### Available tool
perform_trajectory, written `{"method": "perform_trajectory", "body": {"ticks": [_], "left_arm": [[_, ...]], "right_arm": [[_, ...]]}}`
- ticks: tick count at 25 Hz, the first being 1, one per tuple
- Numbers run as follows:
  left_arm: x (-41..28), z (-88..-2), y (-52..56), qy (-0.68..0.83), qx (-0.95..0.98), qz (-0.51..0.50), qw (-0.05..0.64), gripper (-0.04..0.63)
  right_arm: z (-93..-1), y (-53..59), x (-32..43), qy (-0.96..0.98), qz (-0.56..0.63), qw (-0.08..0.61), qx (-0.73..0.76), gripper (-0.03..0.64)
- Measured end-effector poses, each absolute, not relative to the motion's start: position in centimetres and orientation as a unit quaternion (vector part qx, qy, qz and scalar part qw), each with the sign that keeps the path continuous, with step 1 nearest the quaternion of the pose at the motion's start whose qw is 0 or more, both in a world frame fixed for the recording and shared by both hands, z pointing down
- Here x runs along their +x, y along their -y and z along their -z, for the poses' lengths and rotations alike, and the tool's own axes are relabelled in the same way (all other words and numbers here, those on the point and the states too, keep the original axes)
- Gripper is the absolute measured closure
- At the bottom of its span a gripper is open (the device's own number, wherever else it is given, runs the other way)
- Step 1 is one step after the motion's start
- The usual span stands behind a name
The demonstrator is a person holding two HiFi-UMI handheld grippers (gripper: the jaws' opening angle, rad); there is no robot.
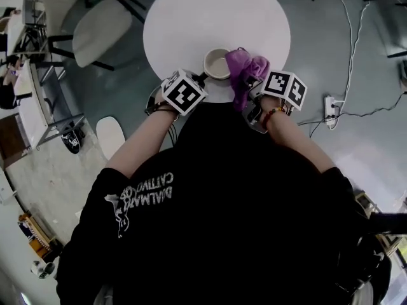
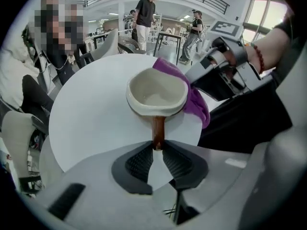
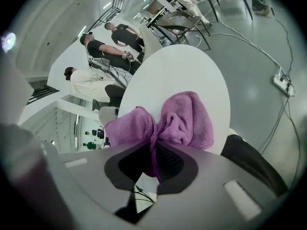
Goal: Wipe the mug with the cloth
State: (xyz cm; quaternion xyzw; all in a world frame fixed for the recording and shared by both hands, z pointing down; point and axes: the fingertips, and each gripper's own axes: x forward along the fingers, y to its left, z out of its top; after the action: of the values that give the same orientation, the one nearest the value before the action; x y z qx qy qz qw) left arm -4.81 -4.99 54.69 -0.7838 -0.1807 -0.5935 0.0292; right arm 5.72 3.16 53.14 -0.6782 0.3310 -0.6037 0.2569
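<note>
A cream mug (image 2: 157,96) with a brown handle (image 2: 158,131) is held over the near edge of the round white table (image 2: 91,114); my left gripper (image 2: 158,148) is shut on that handle. In the head view the mug (image 1: 217,63) sits just right of the left gripper (image 1: 198,81). My right gripper (image 3: 152,153) is shut on a bunched purple cloth (image 3: 168,121). The cloth (image 2: 194,97) lies against the mug's right side and rim. In the head view the cloth (image 1: 245,72) hangs between the mug and the right gripper (image 1: 254,94).
The table top (image 1: 216,18) is bare beyond the mug. A grey chair (image 1: 95,27) stands to the left of it. A power strip (image 1: 331,110) and cables lie on the floor at right. Several people stand or sit in the background (image 2: 144,16).
</note>
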Motion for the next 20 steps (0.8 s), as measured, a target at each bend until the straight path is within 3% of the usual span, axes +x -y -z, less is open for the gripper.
{"method": "perform_trajectory", "body": {"ticks": [10,20], "left_arm": [[-3.4,-54.2,6.1,0.209,-0.785,0.583,0.022,0.528],[-2.0,-53.8,6.7,0.192,-0.791,0.580,-0.025,0.529]], "right_arm": [[-52.0,1.4,10.5,-0.378,0.622,0.195,-0.657,0.575],[-52.0,6.6,13.4,-0.482,0.637,0.073,-0.597,0.575]]}}
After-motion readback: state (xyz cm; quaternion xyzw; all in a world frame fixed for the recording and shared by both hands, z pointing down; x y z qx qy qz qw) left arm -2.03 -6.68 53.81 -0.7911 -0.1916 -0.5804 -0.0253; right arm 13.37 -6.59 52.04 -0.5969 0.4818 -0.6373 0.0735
